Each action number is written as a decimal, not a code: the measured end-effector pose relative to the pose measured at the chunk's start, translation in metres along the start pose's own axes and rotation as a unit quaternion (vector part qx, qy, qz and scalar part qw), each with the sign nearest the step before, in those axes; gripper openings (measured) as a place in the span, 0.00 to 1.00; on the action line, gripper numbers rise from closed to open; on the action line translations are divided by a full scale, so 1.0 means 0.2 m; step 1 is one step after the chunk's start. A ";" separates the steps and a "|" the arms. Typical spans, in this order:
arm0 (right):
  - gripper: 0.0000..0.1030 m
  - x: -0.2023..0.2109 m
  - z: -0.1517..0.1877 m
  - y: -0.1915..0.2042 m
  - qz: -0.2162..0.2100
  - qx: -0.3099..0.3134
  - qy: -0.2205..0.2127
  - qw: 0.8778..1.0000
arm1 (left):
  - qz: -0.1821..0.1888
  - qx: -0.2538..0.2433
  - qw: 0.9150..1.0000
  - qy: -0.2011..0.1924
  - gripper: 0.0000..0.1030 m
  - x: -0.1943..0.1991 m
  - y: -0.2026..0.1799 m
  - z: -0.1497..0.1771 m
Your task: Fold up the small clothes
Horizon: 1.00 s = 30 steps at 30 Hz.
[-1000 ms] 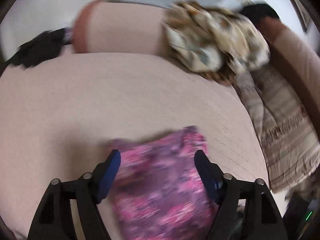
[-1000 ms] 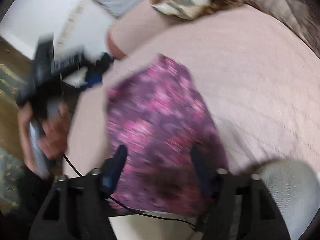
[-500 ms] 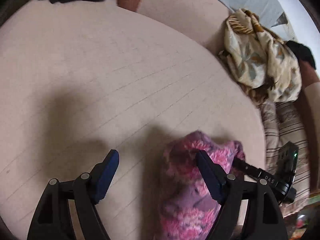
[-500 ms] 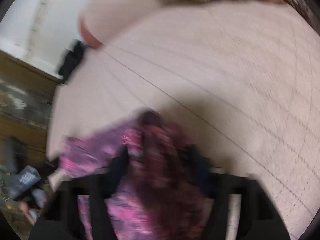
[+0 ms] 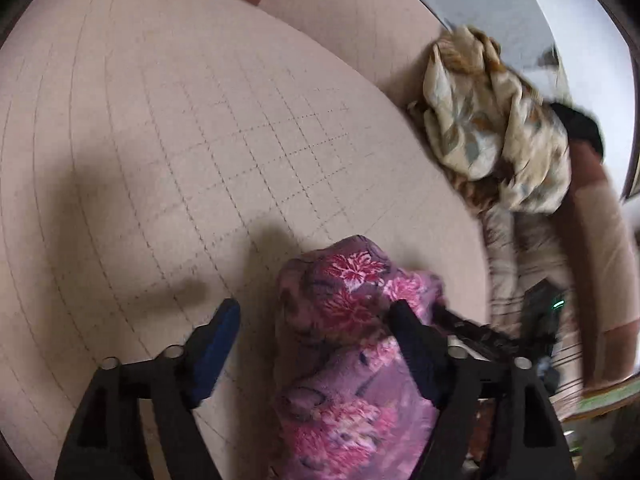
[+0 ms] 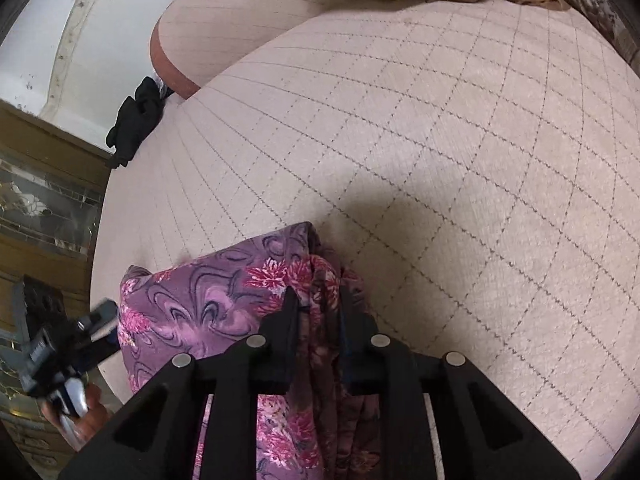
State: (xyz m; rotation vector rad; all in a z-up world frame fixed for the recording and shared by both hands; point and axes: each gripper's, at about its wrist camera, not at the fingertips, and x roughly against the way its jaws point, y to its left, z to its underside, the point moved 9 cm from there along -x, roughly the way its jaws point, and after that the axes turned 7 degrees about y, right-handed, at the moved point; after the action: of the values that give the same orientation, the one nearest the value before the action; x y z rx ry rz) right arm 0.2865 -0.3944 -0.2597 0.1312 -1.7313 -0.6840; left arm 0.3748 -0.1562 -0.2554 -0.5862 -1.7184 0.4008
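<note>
A purple cloth with pink flowers [image 5: 352,320] lies bunched at the near edge of a pale quilted bed [image 5: 200,140]. My left gripper [image 5: 316,316] is open, and the cloth lies between its fingers and against the right one. In the right wrist view the same cloth [image 6: 200,304] hangs over the bed edge. My right gripper [image 6: 316,300] is shut on a bunched fold of it. The right gripper also shows in the left wrist view [image 5: 500,336], right of the cloth.
A crumpled cream patterned cloth [image 5: 492,128] and a striped blanket [image 5: 516,248] lie at the bed's far right. A pink bolster [image 6: 208,28] lies along the far side, with a black garment [image 6: 136,120] at its end. Wooden furniture [image 6: 44,200] stands left of the bed.
The cloth, spread flat a second ago, has been gathered into a bunch at the bed's edge. My right gripper has shut on its fold. My left gripper has stayed open.
</note>
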 end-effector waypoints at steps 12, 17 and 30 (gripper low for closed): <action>0.14 0.07 0.03 0.00 -0.011 0.019 -0.012 1.000 | 0.072 -0.005 0.997 -0.022 0.36 0.10 -0.10 -0.01; 0.20 -0.05 -0.01 -0.04 -0.009 0.002 0.023 1.000 | 0.032 0.022 0.999 0.020 0.56 -0.14 0.10 -0.01; 0.52 -0.04 0.08 -0.02 -0.038 0.003 0.042 0.998 | -0.016 0.002 1.000 0.026 0.70 -0.03 0.09 0.11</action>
State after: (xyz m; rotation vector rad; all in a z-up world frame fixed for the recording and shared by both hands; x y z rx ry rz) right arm 0.2726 -0.3889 -0.2701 0.2288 -1.6546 -0.7192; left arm 0.3570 -0.1445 -0.2755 -0.5611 -1.6742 0.3626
